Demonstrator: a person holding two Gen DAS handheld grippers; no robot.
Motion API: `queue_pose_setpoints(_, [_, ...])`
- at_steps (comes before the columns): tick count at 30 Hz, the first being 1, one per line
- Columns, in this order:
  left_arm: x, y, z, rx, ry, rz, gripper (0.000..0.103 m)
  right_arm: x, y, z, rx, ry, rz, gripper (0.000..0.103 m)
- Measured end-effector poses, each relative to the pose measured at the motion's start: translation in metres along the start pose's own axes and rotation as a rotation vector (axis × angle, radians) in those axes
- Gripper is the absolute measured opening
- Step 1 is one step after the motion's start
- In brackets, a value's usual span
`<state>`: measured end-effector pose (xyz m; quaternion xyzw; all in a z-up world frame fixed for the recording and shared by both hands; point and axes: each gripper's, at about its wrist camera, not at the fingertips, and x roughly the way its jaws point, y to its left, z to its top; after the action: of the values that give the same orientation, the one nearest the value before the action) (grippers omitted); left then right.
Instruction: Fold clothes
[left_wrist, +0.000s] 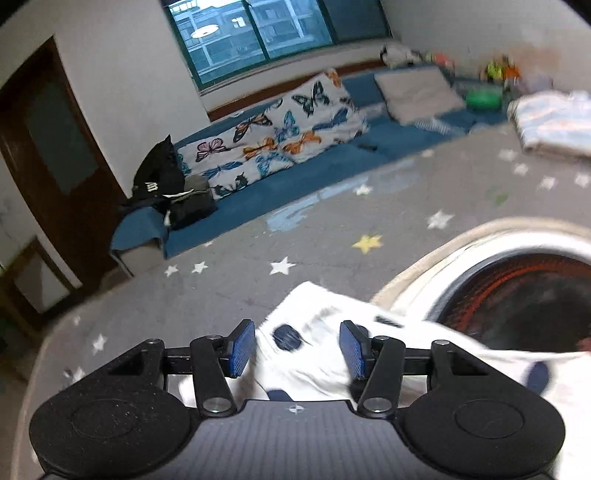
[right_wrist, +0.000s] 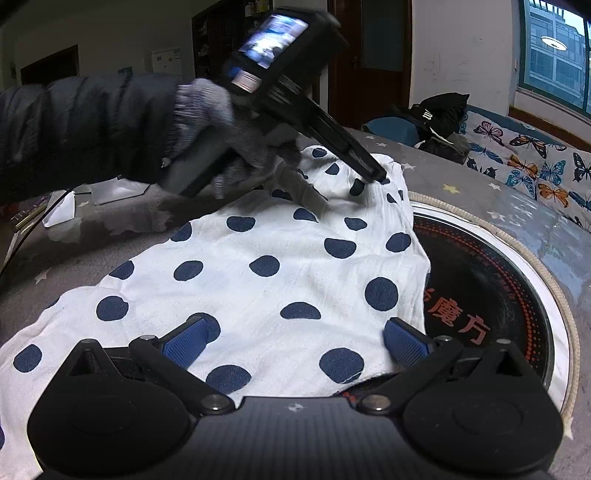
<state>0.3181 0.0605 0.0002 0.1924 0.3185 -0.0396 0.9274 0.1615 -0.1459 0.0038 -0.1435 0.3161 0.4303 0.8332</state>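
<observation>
A white garment with navy polka dots (right_wrist: 280, 266) lies spread on the grey star-patterned table cover (right_wrist: 480, 184), partly over a round black cooktop (right_wrist: 480, 295). My right gripper (right_wrist: 295, 345) is open, its blue pads just above the garment's near edge. My left gripper (left_wrist: 297, 349) is open over the garment's far corner (left_wrist: 314, 314), blue pads on either side of the cloth. In the right wrist view the left gripper (right_wrist: 369, 181) angles down onto that far corner, held by a gloved hand (right_wrist: 221, 125).
A blue sofa (left_wrist: 295, 184) with a butterfly-print cover (left_wrist: 280, 136) and cushion runs behind the table. Black bags (left_wrist: 166, 184) sit at its end. A folded pale cloth (left_wrist: 554, 122) lies at the table's far right. A dark door (left_wrist: 48, 147) stands left.
</observation>
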Motion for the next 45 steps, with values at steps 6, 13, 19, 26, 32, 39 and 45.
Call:
queue_pose_setpoints(6, [0.028,0.01,0.011,-0.07,0.008,0.01,0.056,-0.001,0.001,-0.001,0.0,-0.001,0.0,0.103])
queue_pose_setpoints(13, [0.034,0.029,0.012,-0.249,0.016,-0.049,0.058,-0.002,0.003,-0.001,0.004,-0.001,0.001,0.103])
queue_pose_setpoints(19, [0.022,0.046,0.016,-0.316,0.001,-0.078,0.062,-0.002,0.003,-0.001,0.006,-0.001,0.002,0.103])
queue_pose_setpoints(26, [-0.01,0.051,0.01,-0.265,-0.06,-0.113,0.067,-0.002,0.003,-0.001,0.006,-0.001,0.001,0.103])
queue_pose_setpoints(32, [0.003,0.029,-0.001,-0.095,-0.003,-0.091,0.069,-0.002,0.003,-0.001,0.006,-0.001,0.001,0.103])
queue_pose_setpoints(39, [0.03,0.036,0.005,-0.176,0.019,-0.023,0.076,-0.003,0.003,-0.001,0.008,-0.001,0.003,0.103])
queue_pose_setpoints(45, [0.02,0.047,0.001,-0.223,0.022,-0.043,0.078,-0.002,0.003,-0.001,0.007,-0.001,0.002,0.103])
